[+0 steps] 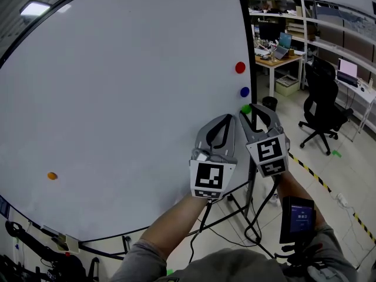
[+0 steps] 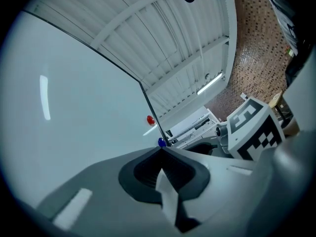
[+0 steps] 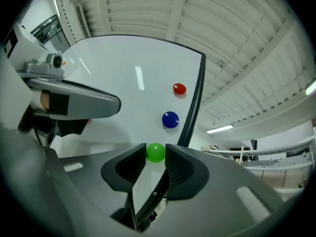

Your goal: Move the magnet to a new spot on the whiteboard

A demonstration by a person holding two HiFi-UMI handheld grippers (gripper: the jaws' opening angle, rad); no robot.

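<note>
The whiteboard [image 1: 129, 98] fills the left of the head view. Near its right edge, a red magnet [image 1: 239, 67] and a blue magnet [image 1: 244, 91] sit above a green magnet [image 1: 245, 108]. My right gripper [image 1: 249, 111] has its tips at the green one. In the right gripper view the green magnet [image 3: 156, 152] fills the gap between the jaw tips of the right gripper [image 3: 156, 155], both pads against it. My left gripper [image 1: 228, 117] hangs just left of it, jaws shut and empty, tips meeting [image 2: 162, 149] below the blue magnet [image 2: 161, 142].
An orange magnet [image 1: 52, 175] sits far left on the board. The board's stand legs [image 1: 235, 201] and cables lie below the grippers. A black office chair [image 1: 320, 107], a desk [image 1: 276, 60] and shelves stand to the right.
</note>
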